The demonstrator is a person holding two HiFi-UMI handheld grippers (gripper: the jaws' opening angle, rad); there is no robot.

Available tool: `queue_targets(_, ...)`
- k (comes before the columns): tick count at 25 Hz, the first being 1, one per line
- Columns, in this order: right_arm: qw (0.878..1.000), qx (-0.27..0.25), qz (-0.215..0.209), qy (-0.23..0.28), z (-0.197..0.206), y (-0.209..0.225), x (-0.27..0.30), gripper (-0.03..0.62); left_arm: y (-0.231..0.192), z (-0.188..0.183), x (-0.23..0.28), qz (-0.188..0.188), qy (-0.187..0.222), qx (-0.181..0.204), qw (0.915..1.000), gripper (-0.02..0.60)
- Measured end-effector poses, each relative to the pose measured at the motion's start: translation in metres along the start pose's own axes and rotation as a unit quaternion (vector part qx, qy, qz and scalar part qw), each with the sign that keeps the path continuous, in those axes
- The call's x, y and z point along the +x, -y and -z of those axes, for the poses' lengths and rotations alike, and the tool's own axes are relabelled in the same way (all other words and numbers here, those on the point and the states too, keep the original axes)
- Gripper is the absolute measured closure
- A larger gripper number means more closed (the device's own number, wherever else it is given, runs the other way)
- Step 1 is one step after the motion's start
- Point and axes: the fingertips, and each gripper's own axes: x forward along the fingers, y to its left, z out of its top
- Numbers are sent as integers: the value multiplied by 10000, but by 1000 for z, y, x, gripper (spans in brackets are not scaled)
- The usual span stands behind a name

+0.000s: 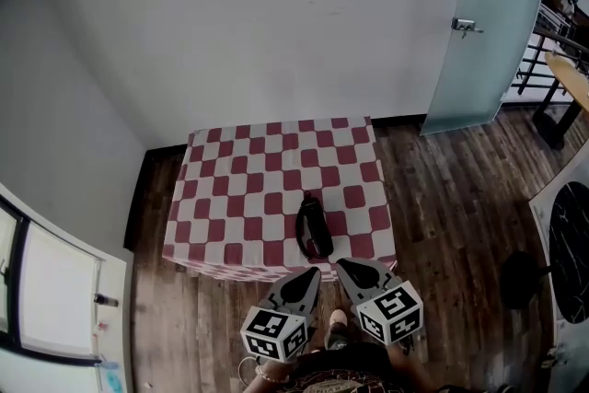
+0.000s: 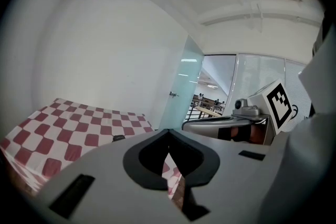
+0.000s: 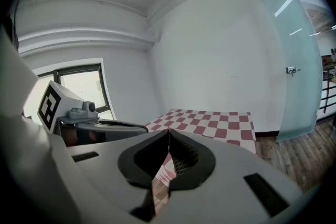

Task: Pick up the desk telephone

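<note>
Telephone (image 1: 314,228) was laid at the checked table's (image 1: 230,198) near edge. Left gripper (image 1: 313,274) and right gripper (image 1: 342,266) were held closed, empty.

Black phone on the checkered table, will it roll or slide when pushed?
The phone looks glossy and hard, so probably stiff and slippery. It lies flat and long, unlikely to roll. The cloth beneath may bunch if pushed.

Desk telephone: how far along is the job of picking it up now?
Done: nothing yet; the desk telephone lies on the checkered table, untouched. In hand: the left gripper and right gripper, both shut and empty, point at it from the table's near edge. Left: open a gripper, close it on the desk telephone, lift it.
</note>
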Motion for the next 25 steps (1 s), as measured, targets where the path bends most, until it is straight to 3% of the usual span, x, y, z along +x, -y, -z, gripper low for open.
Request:
queue_targets(15, 9986, -312, -396, -159, -9, 28, 26, 576, -16, -7, 33, -376, 49, -119, 9992, 577)
queue_targets(25, 9990, -315, -222, -236, -10, 42, 42, 576, -30, -3, 46, -317, -44, -196, 9993, 577)
